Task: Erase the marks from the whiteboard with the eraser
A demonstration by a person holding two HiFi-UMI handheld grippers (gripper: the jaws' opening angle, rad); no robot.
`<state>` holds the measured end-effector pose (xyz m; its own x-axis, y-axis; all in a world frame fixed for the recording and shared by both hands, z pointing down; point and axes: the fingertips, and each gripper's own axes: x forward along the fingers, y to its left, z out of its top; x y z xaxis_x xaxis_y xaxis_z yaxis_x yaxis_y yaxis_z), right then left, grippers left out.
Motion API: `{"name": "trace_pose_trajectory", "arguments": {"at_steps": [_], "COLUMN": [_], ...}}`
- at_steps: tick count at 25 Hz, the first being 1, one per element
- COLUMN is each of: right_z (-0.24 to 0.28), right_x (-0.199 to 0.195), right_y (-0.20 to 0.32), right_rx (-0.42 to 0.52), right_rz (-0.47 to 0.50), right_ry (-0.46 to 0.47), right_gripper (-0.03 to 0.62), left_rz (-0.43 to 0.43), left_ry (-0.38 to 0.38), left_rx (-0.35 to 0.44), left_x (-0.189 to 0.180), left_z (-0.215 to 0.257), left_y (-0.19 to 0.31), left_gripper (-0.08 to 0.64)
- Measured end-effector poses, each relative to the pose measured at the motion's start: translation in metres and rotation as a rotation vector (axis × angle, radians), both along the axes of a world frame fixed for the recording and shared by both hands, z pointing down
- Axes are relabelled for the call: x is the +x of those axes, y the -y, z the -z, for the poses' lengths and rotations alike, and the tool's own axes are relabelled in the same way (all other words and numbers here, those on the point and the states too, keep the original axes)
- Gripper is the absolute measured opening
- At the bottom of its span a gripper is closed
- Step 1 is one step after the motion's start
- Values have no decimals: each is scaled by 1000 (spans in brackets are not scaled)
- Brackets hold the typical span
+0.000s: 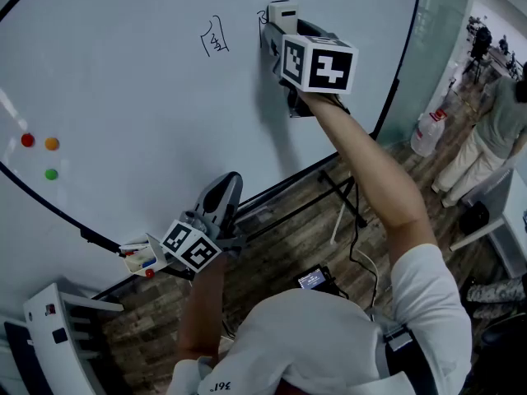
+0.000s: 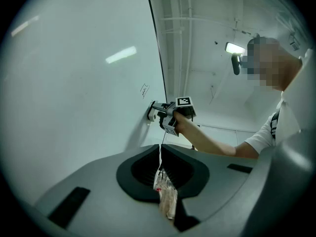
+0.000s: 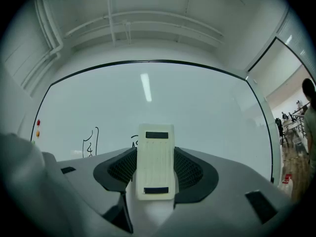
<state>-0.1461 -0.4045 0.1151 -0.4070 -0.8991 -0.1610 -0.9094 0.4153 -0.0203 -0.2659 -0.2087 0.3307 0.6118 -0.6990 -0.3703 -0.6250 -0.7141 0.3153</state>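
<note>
The whiteboard (image 1: 123, 97) carries a small bracketed scribble (image 1: 215, 38) near its top. A second mark (image 1: 265, 12) peeks out beside the white eraser (image 1: 282, 12). My right gripper (image 1: 276, 25) is shut on that eraser and presses it to the board. In the right gripper view the eraser (image 3: 156, 162) stands upright between the jaws, with the scribble (image 3: 90, 143) to its left. My left gripper (image 1: 229, 181) hangs low by the board's bottom edge. Its jaws are shut, with a small crumpled wrapper (image 2: 166, 195) pinched between them.
Red (image 1: 27, 140), orange (image 1: 52, 143) and green (image 1: 51, 174) magnets dot the board's left side. A marker tray (image 1: 138, 258) sits on the lower frame. A white chair (image 1: 58, 327) is at the bottom left. The stand legs (image 1: 329, 189), a water bottle (image 1: 427, 132) and a standing person (image 1: 492, 134) are to the right.
</note>
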Motion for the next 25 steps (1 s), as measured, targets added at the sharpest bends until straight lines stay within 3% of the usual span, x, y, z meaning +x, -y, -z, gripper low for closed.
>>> {"name": "trace_pose_trajectory", "arguments": {"at_steps": [25], "right_z": [4], "right_x": [-71], "right_y": [-39], "right_rx": [31], "right_rz": [82], "right_ry": [-33], "right_gripper": [250], "left_rz": [21], "left_ry": [-9], "left_rx": [3], "left_x": [-15], "left_z": [0], "left_y": [-21], "left_gripper": [8]}}
